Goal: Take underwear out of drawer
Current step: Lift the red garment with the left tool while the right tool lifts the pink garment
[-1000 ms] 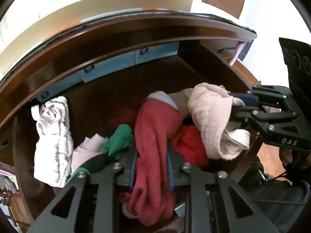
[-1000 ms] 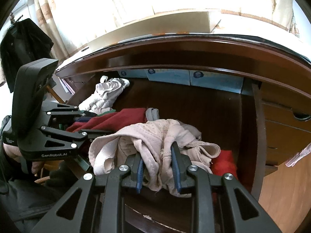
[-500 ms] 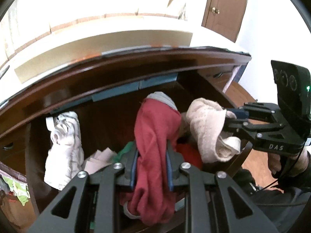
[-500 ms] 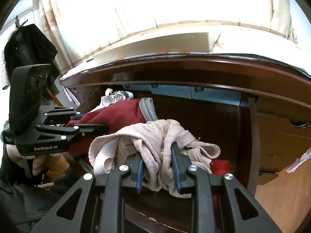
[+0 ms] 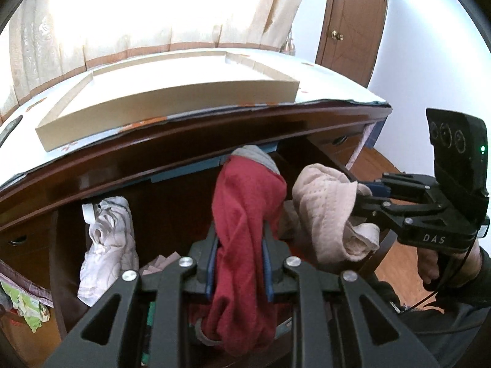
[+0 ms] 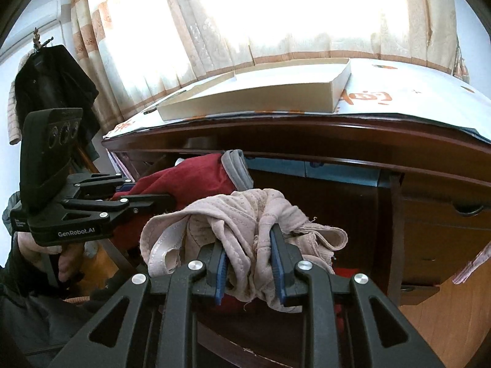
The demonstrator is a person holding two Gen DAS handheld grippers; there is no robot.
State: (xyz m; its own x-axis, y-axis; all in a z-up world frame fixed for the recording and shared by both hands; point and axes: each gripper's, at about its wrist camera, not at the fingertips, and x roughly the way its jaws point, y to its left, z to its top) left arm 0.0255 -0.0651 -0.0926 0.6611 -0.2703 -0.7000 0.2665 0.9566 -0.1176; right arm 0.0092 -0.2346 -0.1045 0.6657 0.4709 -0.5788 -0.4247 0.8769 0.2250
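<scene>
A lived-in bedroom at home, this: a dark wooden dresser (image 6: 429, 214) with its drawer (image 5: 172, 208) full of clothes, sunlit patterned curtains (image 6: 190, 30) behind, a black jacket (image 6: 52, 79) hung on the wall, and a brown panelled door (image 5: 353, 21).

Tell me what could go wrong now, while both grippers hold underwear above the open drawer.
The red underwear hangs long below the left gripper; its tail may snag on the drawer's front edge. The pink underwear is bunched loosely in the right gripper, so a fold could slip free.
</scene>
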